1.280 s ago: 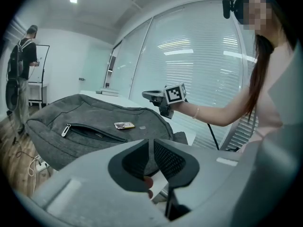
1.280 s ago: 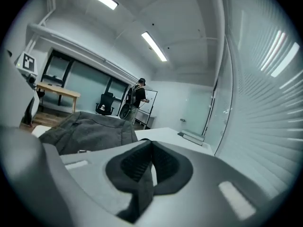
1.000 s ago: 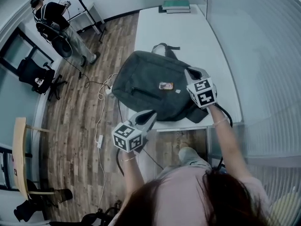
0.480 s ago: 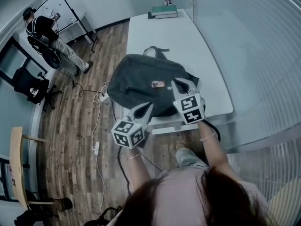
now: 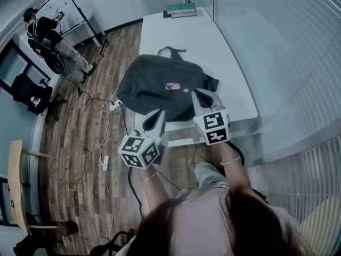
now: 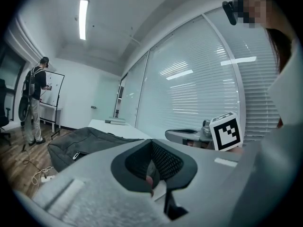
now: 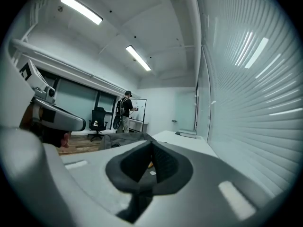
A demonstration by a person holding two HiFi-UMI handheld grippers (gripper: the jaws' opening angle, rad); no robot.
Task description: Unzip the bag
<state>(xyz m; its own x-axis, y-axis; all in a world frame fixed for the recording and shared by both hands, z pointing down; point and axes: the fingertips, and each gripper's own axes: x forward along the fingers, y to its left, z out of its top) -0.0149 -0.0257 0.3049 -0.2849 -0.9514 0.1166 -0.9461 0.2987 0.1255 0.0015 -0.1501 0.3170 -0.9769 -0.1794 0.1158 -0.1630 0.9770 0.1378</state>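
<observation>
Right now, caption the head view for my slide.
Left gripper and right gripper, both shut, hover near a dark backpack on a white table.

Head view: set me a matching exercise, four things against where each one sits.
Things:
1. bag
2. books
3. whiteboard
4. power strip

Places:
A. far end of the table
B. on the floor, left of the table
C. near end of the table
D. next to the standing person, top left

Pairs: 1-C; 2-A; 3-D; 4-B
</observation>
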